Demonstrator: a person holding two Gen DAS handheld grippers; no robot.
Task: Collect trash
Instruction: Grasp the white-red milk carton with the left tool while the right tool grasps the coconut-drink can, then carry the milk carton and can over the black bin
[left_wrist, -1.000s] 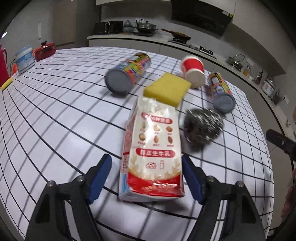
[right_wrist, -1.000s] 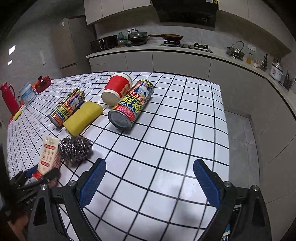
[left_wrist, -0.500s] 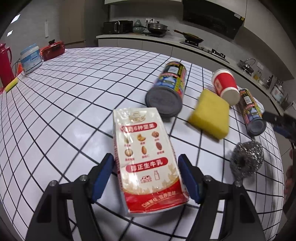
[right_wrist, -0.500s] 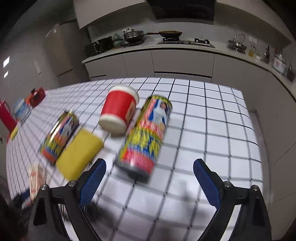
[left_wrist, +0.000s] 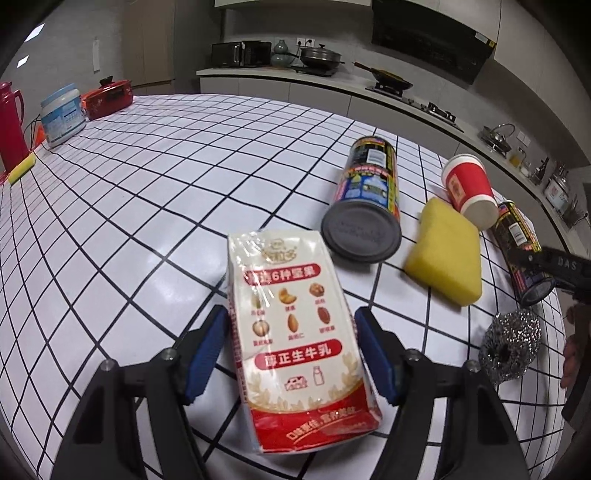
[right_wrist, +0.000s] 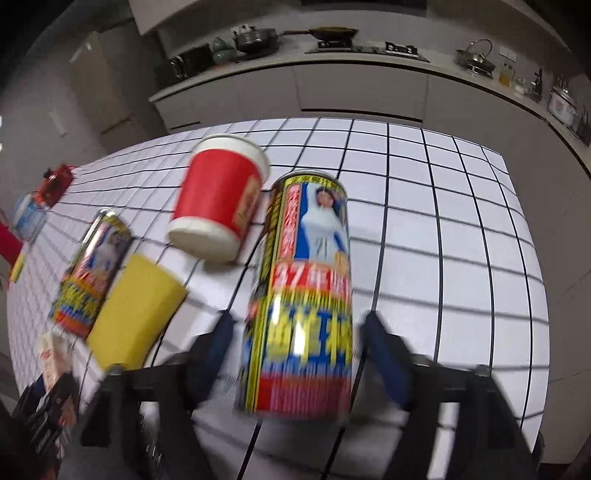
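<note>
1. The milk carton lay flat near my edge of the table, between the closing jaws of my left gripper; one pad touched it, the other had a small gap.
2. The can lay near the table's right edge inside my right gripper, jaws closing but not pinching.
3. I feared the round can might roll away if one pad bumped it first.
4. The red cup touched the can and might get knocked.
</note>
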